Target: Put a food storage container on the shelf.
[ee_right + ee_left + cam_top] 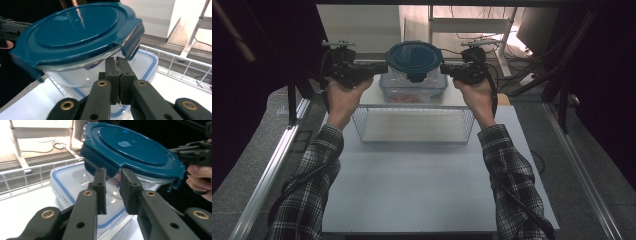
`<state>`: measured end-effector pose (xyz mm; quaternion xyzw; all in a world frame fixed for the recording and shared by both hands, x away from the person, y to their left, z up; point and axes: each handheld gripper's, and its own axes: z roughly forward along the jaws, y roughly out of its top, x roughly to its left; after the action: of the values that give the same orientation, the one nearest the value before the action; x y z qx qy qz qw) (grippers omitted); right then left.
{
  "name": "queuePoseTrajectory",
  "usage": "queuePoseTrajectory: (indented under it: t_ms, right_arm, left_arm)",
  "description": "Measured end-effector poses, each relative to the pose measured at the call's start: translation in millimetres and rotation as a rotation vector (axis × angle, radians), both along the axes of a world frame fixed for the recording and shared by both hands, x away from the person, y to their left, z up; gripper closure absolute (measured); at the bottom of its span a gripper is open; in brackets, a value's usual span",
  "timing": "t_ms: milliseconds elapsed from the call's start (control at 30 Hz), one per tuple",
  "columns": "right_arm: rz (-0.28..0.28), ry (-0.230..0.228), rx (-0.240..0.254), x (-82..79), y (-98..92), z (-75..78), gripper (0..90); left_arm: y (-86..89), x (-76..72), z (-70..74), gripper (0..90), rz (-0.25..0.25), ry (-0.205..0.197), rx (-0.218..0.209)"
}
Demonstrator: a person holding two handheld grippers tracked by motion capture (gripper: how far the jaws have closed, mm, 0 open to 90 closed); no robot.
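Glass, rigid and breakable, the round container (pixel 82 72) sits just beyond both jaw pairs: left gripper (pixel 113 192) slightly parted at a lid clip, holding nothing; right gripper (pixel 116 80) closed under the teal lid (pixel 75 30) rim. Support beneath the rim. Below it sits a rectangular plastic box (pixel 65 185); a wire basket (pixel 412 125) stands close by.

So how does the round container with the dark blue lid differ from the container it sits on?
The round container has a solid dark blue lid with clip flaps and a clear bowl; the lower container is rectangular, its clear lid edged in a thin blue line. The round one is stacked on top, the rectangular one rests on the wire shelf. Both have see-through bodies.
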<state>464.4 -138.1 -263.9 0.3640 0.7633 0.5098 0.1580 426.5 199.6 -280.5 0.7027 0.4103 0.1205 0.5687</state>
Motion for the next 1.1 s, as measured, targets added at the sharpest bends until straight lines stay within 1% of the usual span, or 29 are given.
queuePoseTrajectory:
  t_ms: [67,100,200,267,333,400,533,600,633,667,700,733,800,933,967,1033,1100]
  right_arm:
    - [0.013,-0.012,0.018,-7.3,-2.8,-1.0,81.6]
    - [0.02,-0.015,0.024,-11.4,-4.3,-1.7,78.7]
    - [0.04,-0.027,0.027,-24.0,-8.8,-7.3,66.9]
    - [0.052,-0.026,0.033,-31.7,-11.8,-12.9,58.6]
    - [0.064,-0.02,0.038,-38.9,-14.7,-18.9,49.7]
    - [0.078,-0.017,0.038,-45.5,-16.8,-25.6,41.9]
    - [0.102,-0.027,0.024,-59.9,-18.7,-39.7,27.7]
    - [0.114,-0.031,0.017,-67.6,-18.4,-47.1,22.2]
    - [0.119,-0.043,0.003,-72.5,-18.1,-51.6,18.9]
    - [0.12,-0.05,-0.005,-75.3,-18.0,-54.3,17.0]
    - [0.123,-0.055,-0.017,-80.1,-17.9,-58.7,15.2]
    - [0.125,-0.058,-0.021,-81.9,-18.0,-60.4,14.2]
    - [0.137,-0.057,-0.038,-89.4,-17.8,-67.8,10.0]
    - [0.153,-0.053,-0.062,-101.5,-19.3,-80.8,5.5]
    - [0.157,-0.05,-0.069,-104.2,-19.9,-84.1,4.5]
    - [0.161,-0.059,-0.082,-109.3,-21.7,-90.8,3.0]
    - [0.161,-0.056,-0.087,-113.9,-24.1,-97.7,1.6]
  left_arm:
    - [1.5,-6.0,-1.6,69.9,-0.006,-0.006,0.003]
    - [2.6,-9.6,-2.8,66.6,-0.014,-0.007,-0.004]
    - [5.2,-20.3,-8.5,47.7,-0.027,-0.006,-0.016]
    - [6.3,-28.0,-12.9,37.1,-0.025,-0.015,-0.008]
    - [6.8,-36.8,-18.3,28.9,-0.028,-0.031,0.008]
    - [7.3,-43.8,-24.2,23.7,-0.043,-0.036,0.015]
    - [5.3,-58.3,-39.0,14.6,-0.042,-0.042,0.041]
    - [3.2,-66.4,-50.4,12.4,-0.055,-0.039,0.047]
    - [2.5,-69.0,-54.4,11.2,-0.058,-0.037,0.049]
    - [0.7,-73.0,-61.2,10.8,-0.063,-0.03,0.059]
    - [0.1,-74.5,-63.8,9.9,-0.066,-0.027,0.064]
    - [-1.7,-78.5,-70.3,9.4,-0.072,-0.025,0.078]
    - [-3.7,-84.5,-79.6,8.2,-0.078,-0.021,0.097]
    - [-6.1,-96.5,-96.2,7.5,-0.102,-0.007,0.087]
    - [-7.3,-99.4,-100.3,7.3,-0.106,-0.004,0.093]
    - [-9.5,-105.6,-108.6,6.4,-0.108,-0.003,0.112]
    - [-11.6,-110.4,-116.4,6.1,-0.115,-0.001,0.131]
